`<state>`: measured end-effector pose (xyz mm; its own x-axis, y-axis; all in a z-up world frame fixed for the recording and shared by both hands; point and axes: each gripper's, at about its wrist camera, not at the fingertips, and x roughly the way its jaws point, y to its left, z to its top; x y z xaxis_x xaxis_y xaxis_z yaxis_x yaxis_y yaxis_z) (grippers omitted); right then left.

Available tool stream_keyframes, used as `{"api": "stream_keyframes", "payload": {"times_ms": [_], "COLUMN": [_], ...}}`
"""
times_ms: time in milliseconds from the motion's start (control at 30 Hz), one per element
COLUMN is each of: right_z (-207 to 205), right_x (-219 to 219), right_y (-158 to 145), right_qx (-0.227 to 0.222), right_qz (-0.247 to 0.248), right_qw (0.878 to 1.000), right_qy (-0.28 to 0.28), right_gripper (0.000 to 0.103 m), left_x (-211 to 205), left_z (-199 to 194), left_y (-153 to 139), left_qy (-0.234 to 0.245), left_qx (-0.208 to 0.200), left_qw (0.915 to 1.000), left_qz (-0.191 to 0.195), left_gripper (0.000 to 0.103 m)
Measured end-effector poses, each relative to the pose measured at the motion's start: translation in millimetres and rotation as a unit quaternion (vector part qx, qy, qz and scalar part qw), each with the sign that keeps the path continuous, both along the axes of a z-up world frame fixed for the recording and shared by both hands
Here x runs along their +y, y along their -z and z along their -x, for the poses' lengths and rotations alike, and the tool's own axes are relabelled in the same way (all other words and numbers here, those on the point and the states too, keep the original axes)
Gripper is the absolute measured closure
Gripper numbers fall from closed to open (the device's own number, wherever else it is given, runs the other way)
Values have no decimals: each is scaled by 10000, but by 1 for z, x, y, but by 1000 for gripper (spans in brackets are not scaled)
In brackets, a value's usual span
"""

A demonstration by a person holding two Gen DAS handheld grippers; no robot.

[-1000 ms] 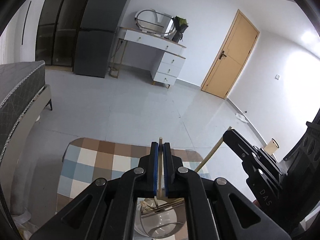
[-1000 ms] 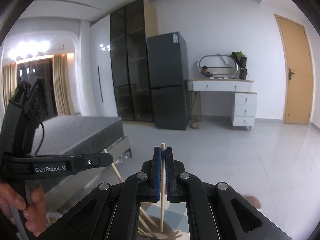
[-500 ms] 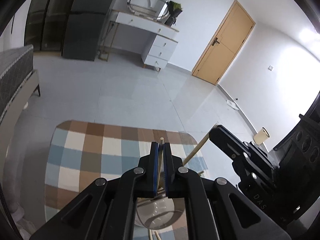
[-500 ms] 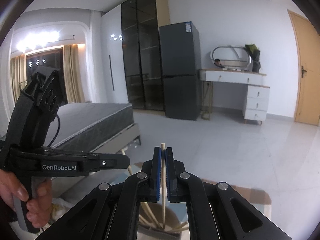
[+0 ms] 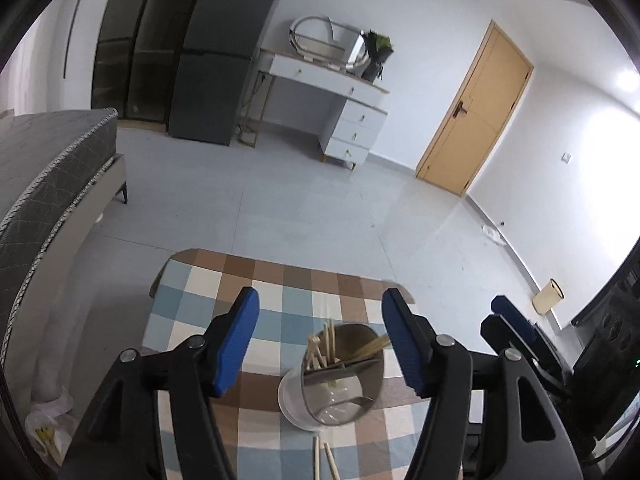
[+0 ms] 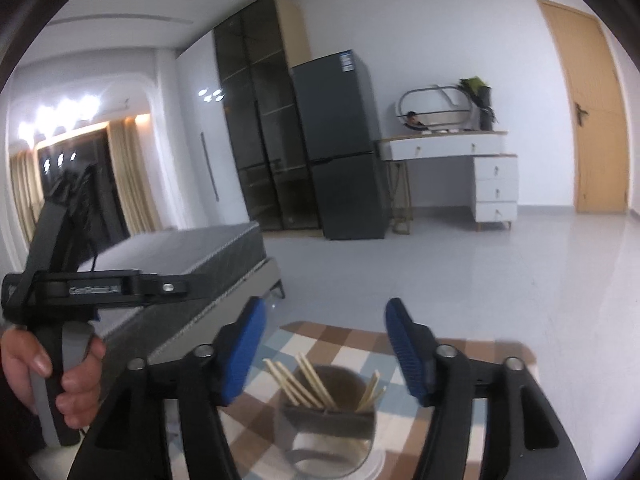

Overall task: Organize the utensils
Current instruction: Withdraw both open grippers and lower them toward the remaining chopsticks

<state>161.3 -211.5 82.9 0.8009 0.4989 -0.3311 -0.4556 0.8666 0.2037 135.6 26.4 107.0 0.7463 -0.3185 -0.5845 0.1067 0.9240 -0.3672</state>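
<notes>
A clear utensil cup (image 5: 332, 396) with a grey divider stands on the checkered table (image 5: 280, 296). Several wooden chopsticks (image 5: 326, 344) stand in it. It also shows in the right wrist view (image 6: 332, 428) with chopsticks (image 6: 308, 384) leaning in it. My left gripper (image 5: 320, 340) is open and empty above the cup. My right gripper (image 6: 324, 352) is open and empty above the cup. Two more chopsticks (image 5: 324, 460) lie on the table in front of the cup. The right gripper's fingers (image 5: 516, 324) show at the right of the left wrist view.
The table is small, with rounded corners. A grey bed (image 5: 44, 168) stands to the left. A fridge (image 6: 344, 148), a white desk (image 6: 460, 148) and a wooden door (image 6: 592, 120) line the far wall. A hand (image 6: 48, 372) holds the left gripper's handle.
Both grippers were shut on one chopstick each. Both have opened, and the chopsticks now stand in the cup.
</notes>
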Motion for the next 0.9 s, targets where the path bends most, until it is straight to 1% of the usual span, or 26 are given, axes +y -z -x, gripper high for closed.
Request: {"api": "stream_keyframes", "payload": {"times_ms": [33, 67, 200, 267, 367, 500, 533, 600, 667, 800, 900], "right_z": [8, 17, 52, 67, 89, 113, 119, 130, 136, 150, 159], "right_x": [-1, -1, -3, -7, -15, -21, -22, -24, -24, -23, -22], "right_y": [-4, -9, -25, -31, -37, -42, -42, -39, -36, -24, -15], "right_qx": [-28, -72, -335, -411, -531, -611, -632, -674, -647, -573, -570], "right_qz": [-40, -73, -162, -269, -485, -664, -681, -732, -763, -789, -762], "right_qw": [10000, 9999, 9993, 9988, 9971, 9953, 9950, 9941, 9939, 9940, 9937], "right_qy": [-1, -20, 7, 81, 242, 350, 379, 430, 470, 498, 592], "right_gripper": [36, 34, 19, 17, 15, 8, 4, 2, 0, 0, 0], "left_x": [0, -1, -4, -6, -9, -12, -13, -12, -13, -14, -13], "left_z": [7, 17, 37, 50, 65, 84, 88, 96, 104, 117, 122], "left_y": [-4, -9, -19, -25, -28, -28, -27, -23, -20, -11, -4], "left_qy": [-86, -153, -277, -304, -307, -325, -330, -384, -430, -470, -471], "left_qx": [-53, -149, -304, -415, -598, -799, -836, -892, -925, -1023, -1034], "left_qw": [9999, 9997, 9988, 9981, 9967, 9943, 9937, 9923, 9912, 9888, 9887], "left_qz": [-57, -83, -272, -339, -450, -631, -675, -768, -843, -984, -981], "left_gripper": [31, 27, 26, 25, 21, 19, 19, 17, 11, 10, 10]}}
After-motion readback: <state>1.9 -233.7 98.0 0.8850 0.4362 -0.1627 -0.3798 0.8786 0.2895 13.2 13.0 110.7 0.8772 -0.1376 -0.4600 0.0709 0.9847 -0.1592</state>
